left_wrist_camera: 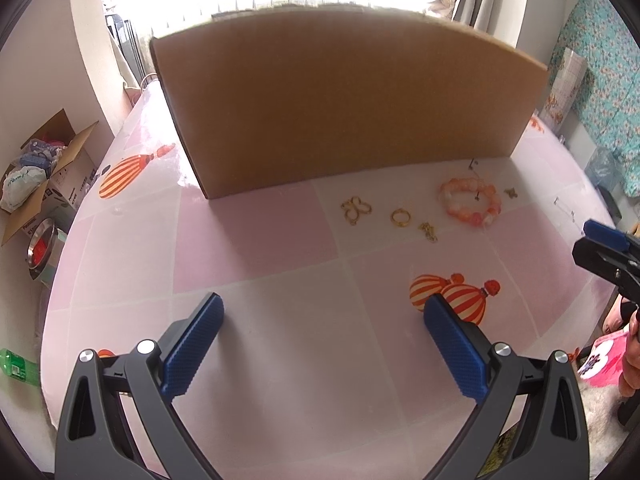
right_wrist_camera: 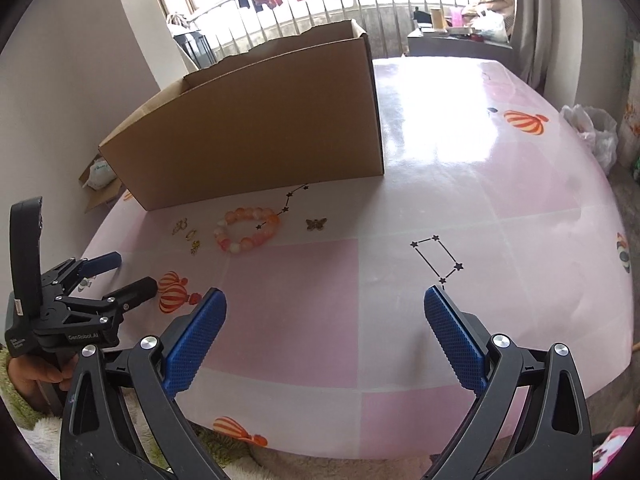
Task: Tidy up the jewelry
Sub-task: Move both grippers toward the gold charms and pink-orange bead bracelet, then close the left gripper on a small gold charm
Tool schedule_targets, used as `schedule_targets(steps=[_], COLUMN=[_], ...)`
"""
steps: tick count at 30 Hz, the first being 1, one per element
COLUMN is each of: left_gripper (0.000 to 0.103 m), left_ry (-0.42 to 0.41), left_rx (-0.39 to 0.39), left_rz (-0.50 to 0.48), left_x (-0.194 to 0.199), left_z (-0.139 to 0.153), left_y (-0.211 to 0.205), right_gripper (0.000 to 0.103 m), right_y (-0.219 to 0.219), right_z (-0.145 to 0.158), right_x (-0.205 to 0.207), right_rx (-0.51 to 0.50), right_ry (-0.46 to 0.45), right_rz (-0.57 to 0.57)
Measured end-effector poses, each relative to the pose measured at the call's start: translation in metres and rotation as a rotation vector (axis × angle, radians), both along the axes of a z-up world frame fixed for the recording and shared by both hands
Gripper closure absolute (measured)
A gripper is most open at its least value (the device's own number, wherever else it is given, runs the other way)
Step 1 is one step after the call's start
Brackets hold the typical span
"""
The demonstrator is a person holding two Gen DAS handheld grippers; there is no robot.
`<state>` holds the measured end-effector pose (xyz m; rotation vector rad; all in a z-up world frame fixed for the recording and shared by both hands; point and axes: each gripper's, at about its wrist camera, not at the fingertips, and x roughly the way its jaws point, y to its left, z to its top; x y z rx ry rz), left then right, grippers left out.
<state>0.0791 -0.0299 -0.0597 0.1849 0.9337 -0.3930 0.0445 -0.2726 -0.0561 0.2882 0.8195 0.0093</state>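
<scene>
- The left gripper (left_wrist_camera: 323, 308) hovers low over the table (left_wrist_camera: 280, 360), jaws spread wide with nothing between them.
- The right gripper (right_wrist_camera: 325, 304) is likewise wide open and empty, over the near edge of the table.
- In the right wrist view the left gripper sits to the left with its fingers parted; a hand (right_wrist_camera: 36, 376) holds its grip.
- The jewelry lies in a loose row ahead of both grippers, just in front of the box (left_wrist_camera: 344, 108) wall and well clear of the pads.
- From the left gripper it is forward and to the right: a gold clasp piece (left_wrist_camera: 355, 209), a ring (left_wrist_camera: 400, 218), a small gold chain piece (left_wrist_camera: 429, 232), then the bracelet (left_wrist_camera: 472, 201) and a butterfly charm (left_wrist_camera: 511, 192).
- From the right gripper it is forward and to the left, with the butterfly charm nearest its centre line.
- A thin dark chain with star links (right_wrist_camera: 286, 208) runs across the bracelet towards the box.
- Judged by look, the bracelet is light, its beads hard, smooth and probably slippery; pinching across one side of the loop should hold best.
- The ring and gold bits are tiny, flat and likely to skid on the glossy cloth, so the pads need to close low around them.
- The star chain is limp and may drag the bracelet if lifted.
</scene>
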Motion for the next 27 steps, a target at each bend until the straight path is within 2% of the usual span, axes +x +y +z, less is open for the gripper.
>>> schedule_targets(steps=[6,12,15,17,22,23,27], left_gripper=[0.005,0.006,0.013,0.019,0.046,0.050,0.073], left_ry=[-0.073,-0.167,-0.197,-0.202,-0.170,-0.158,-0.125], left_rx=[-0.067,-0.067,-0.054,-0.052,-0.040,-0.040,-0.034], left_rz=[-0.032,-0.126,-0.163,-0.193,-0.259,-0.267,-0.291], left_x=[-0.010,-0.026,-0.025,-0.022,-0.015,-0.013,-0.007], left_z=[0.016,0.032,0.035,0.036,0.030,0.030,0.023], left_y=[0.002,-0.016,-0.023,-0.029,-0.042,-0.044,-0.056], right_gripper=[0.011,0.026,0.037,0.041,0.051,0.051,0.053], right_y=[-0.004,-0.005,-0.002,-0.003,-0.003,-0.003,-0.003], right_z=[0.012,0.018,0.016,0.015,0.008,0.007,0.003], right_x=[0.005,0.020,0.028,0.030,0.037,0.038,0.042], right_rx=[0.029,0.006,-0.012,-0.022,-0.008,-0.003,0.008], right_ry=[-0.056,-0.078,-0.065,-0.058,-0.038,-0.033,-0.020], right_rz=[0.016,0.038,0.061,0.071,0.081,0.081,0.081])
